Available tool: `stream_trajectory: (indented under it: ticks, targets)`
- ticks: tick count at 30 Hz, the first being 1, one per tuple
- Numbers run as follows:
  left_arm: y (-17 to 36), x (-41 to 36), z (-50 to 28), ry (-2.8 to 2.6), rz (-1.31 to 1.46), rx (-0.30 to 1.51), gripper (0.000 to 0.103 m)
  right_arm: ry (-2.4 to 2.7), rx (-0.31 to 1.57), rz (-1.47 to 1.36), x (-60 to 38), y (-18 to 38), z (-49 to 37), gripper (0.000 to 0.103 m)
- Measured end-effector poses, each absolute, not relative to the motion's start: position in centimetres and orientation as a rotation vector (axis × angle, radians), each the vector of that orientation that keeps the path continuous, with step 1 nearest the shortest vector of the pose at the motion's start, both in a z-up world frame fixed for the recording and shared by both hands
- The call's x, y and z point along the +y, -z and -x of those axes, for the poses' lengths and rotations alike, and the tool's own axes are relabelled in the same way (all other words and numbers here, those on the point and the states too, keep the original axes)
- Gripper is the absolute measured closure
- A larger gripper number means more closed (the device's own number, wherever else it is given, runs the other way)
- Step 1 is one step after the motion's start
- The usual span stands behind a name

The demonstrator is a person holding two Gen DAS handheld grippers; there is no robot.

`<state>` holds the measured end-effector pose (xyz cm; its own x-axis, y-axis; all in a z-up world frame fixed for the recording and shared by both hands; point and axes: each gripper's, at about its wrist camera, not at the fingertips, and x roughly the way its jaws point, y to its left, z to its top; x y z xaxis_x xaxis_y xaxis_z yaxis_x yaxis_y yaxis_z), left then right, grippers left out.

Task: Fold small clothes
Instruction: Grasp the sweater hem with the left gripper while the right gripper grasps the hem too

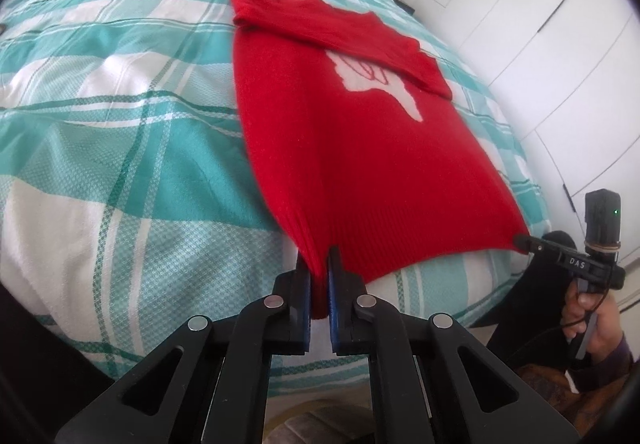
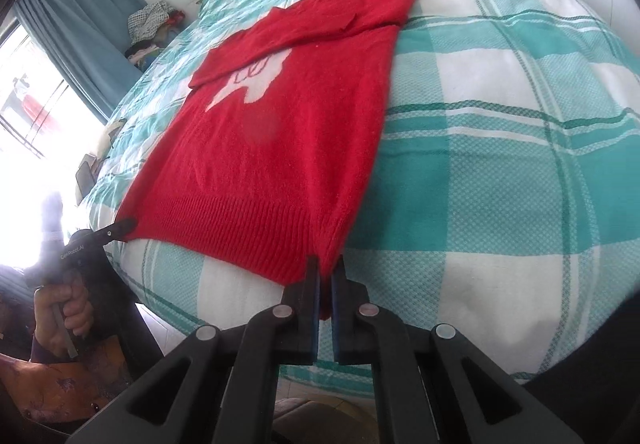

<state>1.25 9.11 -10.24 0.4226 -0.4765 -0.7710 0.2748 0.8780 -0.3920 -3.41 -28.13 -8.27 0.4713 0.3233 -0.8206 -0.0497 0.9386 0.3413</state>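
Checked teal bedspread (image 1: 120,147) — red sweater (image 1: 340,163) laid flat; left tool (image 1: 319,276) and right tool (image 2: 326,280) each pinching a hem corner.

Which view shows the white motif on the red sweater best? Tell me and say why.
The left wrist view: the white motif on the red sweater sits near the centre, large and sharply outlined, with only its top tucked under the folded sleeve. In the right wrist view the motif is smaller, more slanted, and likewise partly covered.
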Motion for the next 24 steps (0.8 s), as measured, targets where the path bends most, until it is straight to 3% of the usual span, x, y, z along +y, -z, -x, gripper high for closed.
stream_trajectory:
  ticks: [7,13,19,24]
  targets:
    - [10.9,9.1,-0.6,0.472,0.228,1.058,0.099,-0.200,1.090,-0.324,-28.9,9.5,3.8,0.100]
    - [6.6,10.0,-2.8,0.517,0.302,0.978,0.099,-0.252,0.971,-0.416,-30.1,6.2,1.8,0.100]
    - [2.4,9.1,-11.8,0.546,0.308,0.901,0.099,-0.282,0.824,-0.497,-32.0,1.6,-5.2,0.100]
    - [2.1,7.6,-22.1,0.491,0.329,0.908,0.099,-0.264,0.776,-0.534,-32.7,0.5,-14.3,0.099]
